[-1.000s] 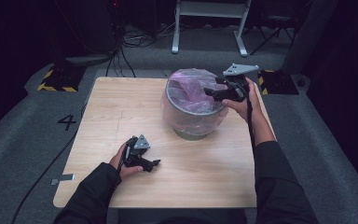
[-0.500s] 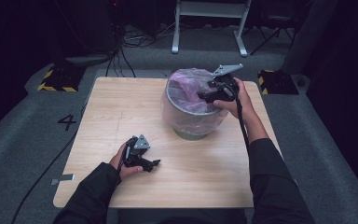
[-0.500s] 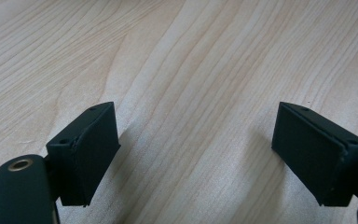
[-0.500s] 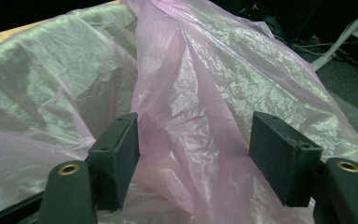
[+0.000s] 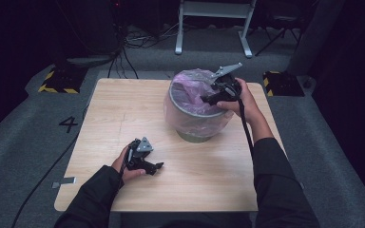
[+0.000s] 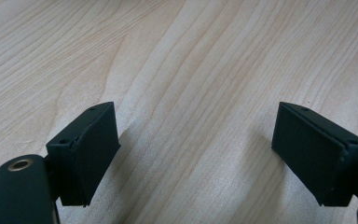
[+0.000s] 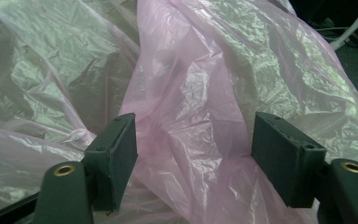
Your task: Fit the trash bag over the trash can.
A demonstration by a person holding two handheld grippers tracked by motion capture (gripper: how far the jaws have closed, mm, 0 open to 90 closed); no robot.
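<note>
The bin [image 5: 197, 111] stood on the table [image 5: 123, 109], far from the person and toward the right side. A thin pink bag [image 5: 195, 88] lined it and spilled over its rim.

The right gripper [image 5: 209, 99] was at the bin's right edge, at about three o'clock on the rim, and it pointed toward nine o'clock, in over the bag. Its jaws stood wide apart and had just opened a little more. In the right gripper view, a tall fold of the pink bag [image 7: 191, 116] rose straight ahead in the gap, running from six o'clock up toward twelve. The pads [image 7: 121, 154] sat on either side of the fold and did not squeeze it, so nothing was held yet.

The left gripper [image 5: 154, 166] was well apart from the bin, down at about seven o'clock from it, resting low over the bare wood. In the left gripper view, its jaws stood wide apart, with only wood between the pads [image 6: 91, 149].

The right hand was much the nearer one. It seemed that the fold lay dead ahead of the right gripper, so a small push forward and a squeeze would likely catch the bag.
</note>
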